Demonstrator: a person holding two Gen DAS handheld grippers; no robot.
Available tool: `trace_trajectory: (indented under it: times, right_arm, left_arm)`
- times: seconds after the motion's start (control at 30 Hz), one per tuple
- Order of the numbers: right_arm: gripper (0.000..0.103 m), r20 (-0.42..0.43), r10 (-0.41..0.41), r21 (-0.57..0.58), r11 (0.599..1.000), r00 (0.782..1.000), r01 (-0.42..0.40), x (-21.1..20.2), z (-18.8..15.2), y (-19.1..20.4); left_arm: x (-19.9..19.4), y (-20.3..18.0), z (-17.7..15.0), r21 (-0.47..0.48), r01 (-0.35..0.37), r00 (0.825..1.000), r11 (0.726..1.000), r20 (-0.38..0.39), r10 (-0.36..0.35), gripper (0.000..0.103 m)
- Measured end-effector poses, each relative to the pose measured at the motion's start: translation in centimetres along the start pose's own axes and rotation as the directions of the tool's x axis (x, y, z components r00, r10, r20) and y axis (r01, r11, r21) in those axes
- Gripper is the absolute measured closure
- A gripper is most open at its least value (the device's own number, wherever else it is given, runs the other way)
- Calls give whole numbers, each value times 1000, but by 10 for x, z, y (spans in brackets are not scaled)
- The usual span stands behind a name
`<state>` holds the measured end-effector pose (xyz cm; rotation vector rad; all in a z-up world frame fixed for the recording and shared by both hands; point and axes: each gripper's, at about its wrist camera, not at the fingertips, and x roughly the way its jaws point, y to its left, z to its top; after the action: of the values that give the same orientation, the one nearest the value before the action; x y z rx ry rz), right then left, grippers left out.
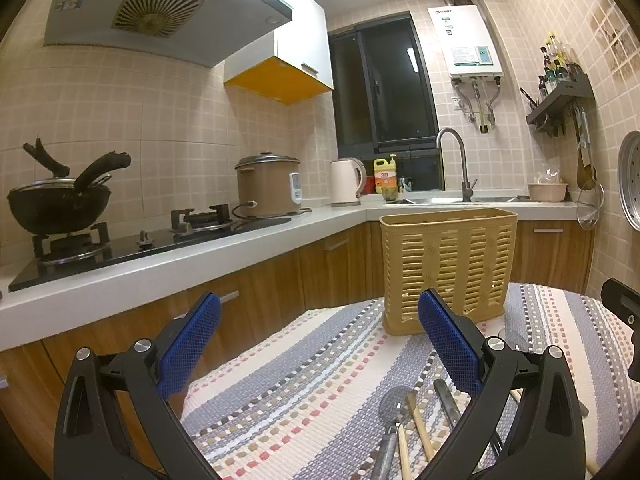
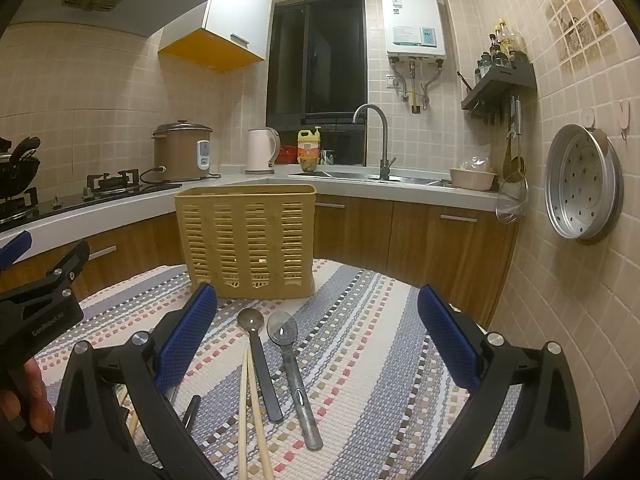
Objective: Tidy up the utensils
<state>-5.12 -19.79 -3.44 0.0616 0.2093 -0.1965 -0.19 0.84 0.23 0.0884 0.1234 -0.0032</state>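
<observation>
A tan slotted utensil basket (image 1: 448, 268) (image 2: 246, 240) stands upright at the far side of a striped woven mat (image 1: 312, 380) (image 2: 360, 360). In the right wrist view, a black-handled spoon (image 2: 264, 376), a grey metal scoop (image 2: 298, 392) and a pair of wooden chopsticks (image 2: 250, 416) lie on the mat between the fingers of my right gripper (image 2: 318, 290), which is open and empty. A dark utensil (image 2: 191, 410) lies partly hidden behind its left finger. My left gripper (image 1: 320, 296) (image 2: 44, 304) is open and empty, held above the mat left of the utensils. The scoop (image 1: 394, 400) and chopsticks (image 1: 418, 424) lie near its right finger.
An L-shaped white counter (image 1: 160, 264) runs behind the mat, with a gas stove and wok (image 1: 60, 204), rice cooker (image 1: 268, 188), kettle (image 1: 346, 182) and sink (image 2: 372, 178). A steamer tray (image 2: 582, 188) and a strainer (image 2: 512, 200) hang on the right wall. A hand (image 2: 24, 400) holds the left gripper.
</observation>
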Motion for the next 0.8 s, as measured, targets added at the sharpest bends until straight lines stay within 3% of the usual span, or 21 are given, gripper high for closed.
trace_trajectory:
  times: [0.8]
  right_arm:
    - [7, -9, 16, -4, 1000, 1000, -16, 2, 0, 2]
  left_arm:
    - [0, -2, -2, -2, 8, 1000, 1000, -7, -8, 7]
